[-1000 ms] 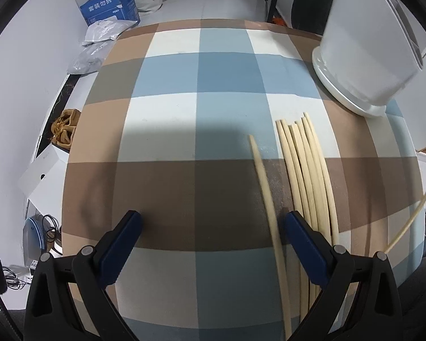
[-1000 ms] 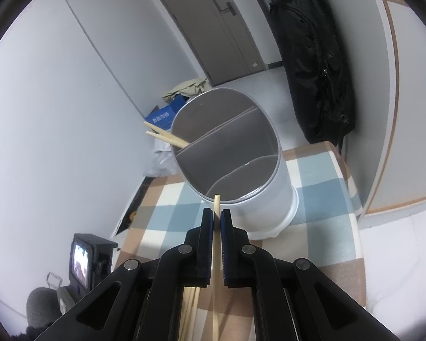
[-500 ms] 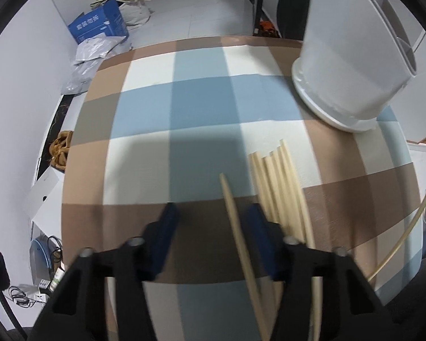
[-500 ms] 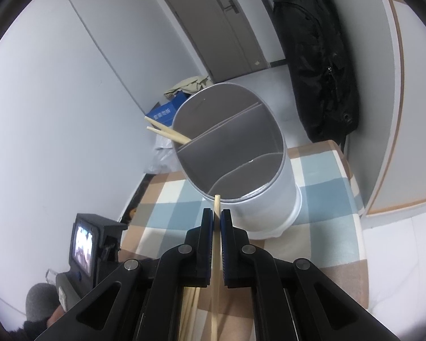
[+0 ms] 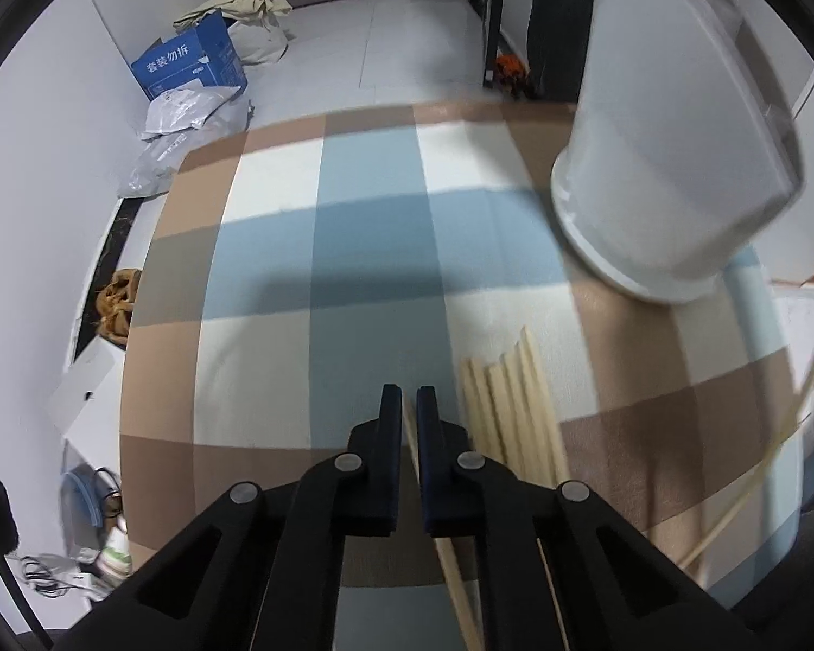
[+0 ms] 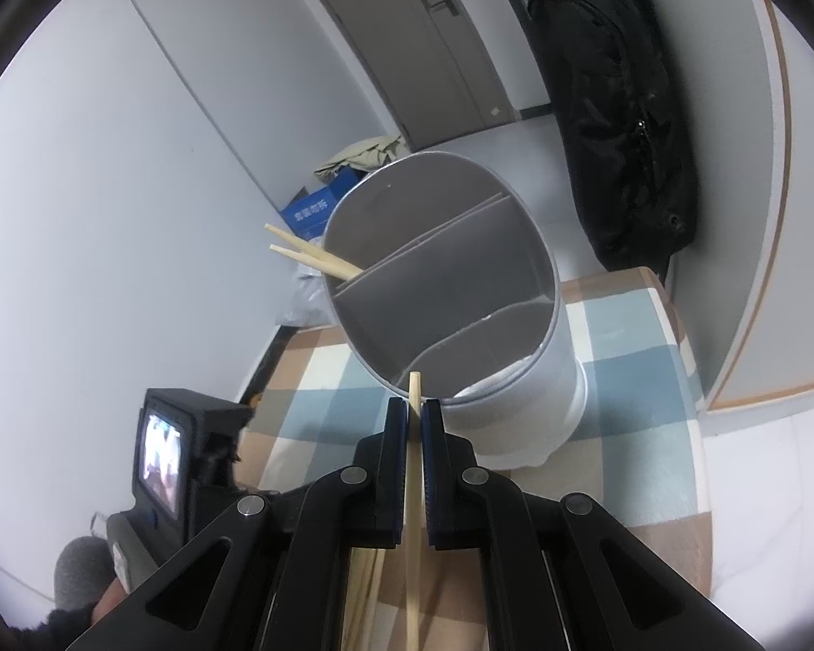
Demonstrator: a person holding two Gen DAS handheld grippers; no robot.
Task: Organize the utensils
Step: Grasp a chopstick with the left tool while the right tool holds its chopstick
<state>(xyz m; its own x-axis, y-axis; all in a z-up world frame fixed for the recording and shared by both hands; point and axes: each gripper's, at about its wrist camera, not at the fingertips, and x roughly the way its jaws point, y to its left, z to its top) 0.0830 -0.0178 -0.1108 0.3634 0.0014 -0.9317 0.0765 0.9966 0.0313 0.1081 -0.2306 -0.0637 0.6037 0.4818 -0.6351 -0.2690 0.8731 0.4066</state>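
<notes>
Since the earlier frame the left gripper has closed from wide open over the lone chopstick, and its jaws now pinch that pale wooden stick, which runs back between the blue pads toward the camera. Just to its right, a bundle of chopsticks lies side by side on the checked tablecloth in blue, white and brown, their cut ends pointing at the white utensil holder standing near the table's far right corner. The right gripper has its jaws shut on a second chopstick, whose tip pokes out just in front of the holder's near rim. From the right wrist view the holder shows grey dividers splitting it into compartments, and two chopsticks lean out of the left one.
</notes>
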